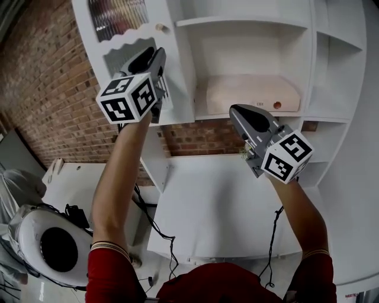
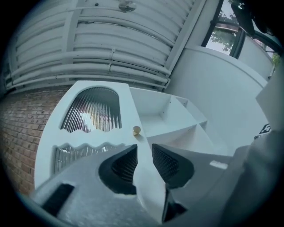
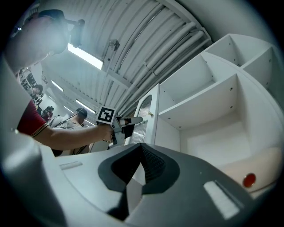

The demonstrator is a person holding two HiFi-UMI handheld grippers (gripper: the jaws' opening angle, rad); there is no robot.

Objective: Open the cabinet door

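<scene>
Overhead, white cabinet door [image 1: 173, 50] holds ribbed, scallop-edged glass [image 1: 118, 15].

I see a red brick wall [image 1: 47, 83] on the left and a white counter [image 1: 219, 207] below. A pale beige box [image 1: 246, 94] with a small red dot [image 1: 277, 105] lies on a shelf [image 1: 254, 116]. Black cables [image 1: 155, 223] hang beside the counter. At the lower left stands a white rounded device [image 1: 23, 237] with a dark round opening. Overhead there are a ribbed white ceiling [image 2: 111, 44] and a long lamp [image 3: 86, 56]. A window [image 2: 224, 35] shows green trees.
</scene>
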